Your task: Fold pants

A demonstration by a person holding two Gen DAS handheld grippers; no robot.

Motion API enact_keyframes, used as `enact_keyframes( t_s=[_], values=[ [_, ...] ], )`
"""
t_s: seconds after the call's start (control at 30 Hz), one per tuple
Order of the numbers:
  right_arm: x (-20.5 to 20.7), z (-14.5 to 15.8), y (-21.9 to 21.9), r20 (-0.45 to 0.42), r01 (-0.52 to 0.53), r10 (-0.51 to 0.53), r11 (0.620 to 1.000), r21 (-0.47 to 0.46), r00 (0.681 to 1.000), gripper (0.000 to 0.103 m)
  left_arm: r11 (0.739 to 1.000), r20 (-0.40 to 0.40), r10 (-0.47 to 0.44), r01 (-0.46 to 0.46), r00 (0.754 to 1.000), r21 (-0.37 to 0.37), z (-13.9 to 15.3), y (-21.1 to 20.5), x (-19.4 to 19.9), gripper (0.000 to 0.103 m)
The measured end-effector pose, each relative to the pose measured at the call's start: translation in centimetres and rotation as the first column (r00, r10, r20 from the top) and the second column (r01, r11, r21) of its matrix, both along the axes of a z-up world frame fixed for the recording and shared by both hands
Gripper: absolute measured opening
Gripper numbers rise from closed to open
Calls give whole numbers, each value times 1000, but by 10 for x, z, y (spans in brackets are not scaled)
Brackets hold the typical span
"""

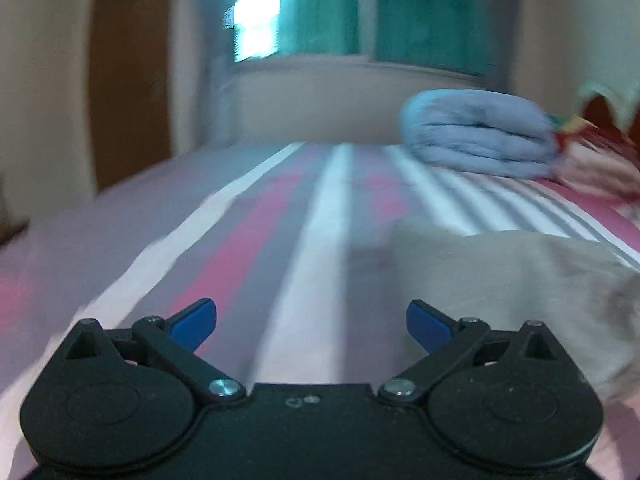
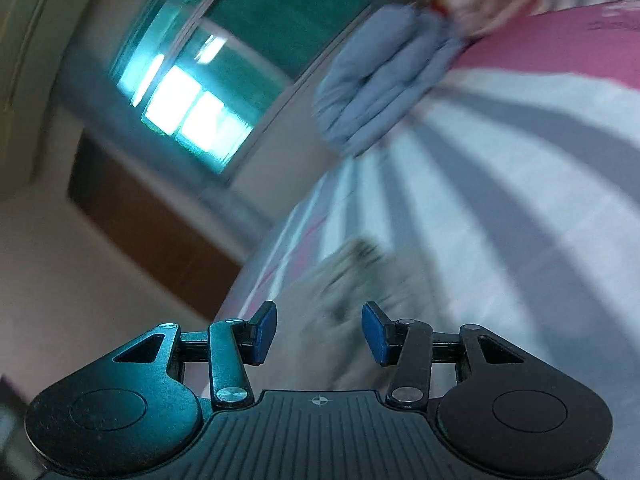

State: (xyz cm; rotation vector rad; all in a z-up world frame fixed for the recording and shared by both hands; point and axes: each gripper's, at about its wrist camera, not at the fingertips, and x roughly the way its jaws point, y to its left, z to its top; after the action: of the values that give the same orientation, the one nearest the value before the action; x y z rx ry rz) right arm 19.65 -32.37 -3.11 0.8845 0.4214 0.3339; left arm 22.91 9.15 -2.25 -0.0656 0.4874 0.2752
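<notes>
Beige pants (image 1: 520, 276) lie on a striped bed sheet (image 1: 280, 240), at the right of the left wrist view. My left gripper (image 1: 311, 326) is open wide and empty, low over the sheet, left of the pants. In the tilted, blurred right wrist view the pants (image 2: 340, 312) lie bunched just ahead of my right gripper (image 2: 319, 332). Its jaws are open with the cloth showing between them, and I cannot tell if they touch it.
A folded blue blanket (image 1: 476, 132) and a red patterned pillow (image 1: 600, 152) lie at the far end of the bed. The blanket (image 2: 380, 80) also shows in the right wrist view. A window (image 1: 360, 8) and a brown door (image 1: 128, 80) are behind.
</notes>
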Motion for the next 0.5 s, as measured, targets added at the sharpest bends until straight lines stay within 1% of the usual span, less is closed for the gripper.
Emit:
enact_keyframes(
  t_s=[0.07, 0.13, 0.17, 0.23, 0.27, 0.3, 0.33, 0.4, 0.43, 0.47, 0.5],
  values=[
    [11, -3, 16, -39, -32, 31, 999, -17, 999, 48, 998, 9, 42, -42, 999, -52, -11, 19, -12, 95],
    [22, -10, 27, -92, -47, 44, 998, -32, 995, 48, 996, 33, 65, -63, 997, -70, -23, 26, -23, 96],
    [27, -13, 30, -106, -52, 48, 998, -33, 993, 48, 992, 28, 89, -86, 996, -95, -25, 29, -24, 96],
    [37, -17, 37, -124, -49, 42, 998, -49, 991, 47, 989, 51, 89, -82, 995, -127, -24, 35, -25, 97],
    [42, -18, 40, -132, -53, 45, 997, -57, 990, 42, 989, 46, 82, -76, 996, -125, -24, 37, -23, 97],
    [44, -18, 42, -131, -38, 27, 996, -85, 991, 18, 990, 41, 78, -73, 996, -119, -25, 38, -21, 97],
    [42, -15, 40, -102, -12, 3, 996, -90, 995, 17, 990, 41, 81, -76, 996, -117, -26, 42, -21, 97],
    [27, -8, 29, -7, 53, -53, 998, -16, 999, 16, 987, 38, 89, -83, 995, -134, -27, 50, -22, 97],
    [19, -5, 25, 13, 71, -71, 997, -18, 997, 16, 986, 36, 95, -89, 995, -138, -29, 53, -31, 97],
    [17, -7, 25, -6, 76, -76, 997, -31, 997, 16, 985, 36, 99, -93, 994, -143, -30, 54, -36, 97],
    [20, -14, 25, -60, 72, -74, 997, -33, 995, 16, 984, 33, 101, -95, 994, -154, -31, 55, -35, 97]
  ],
)
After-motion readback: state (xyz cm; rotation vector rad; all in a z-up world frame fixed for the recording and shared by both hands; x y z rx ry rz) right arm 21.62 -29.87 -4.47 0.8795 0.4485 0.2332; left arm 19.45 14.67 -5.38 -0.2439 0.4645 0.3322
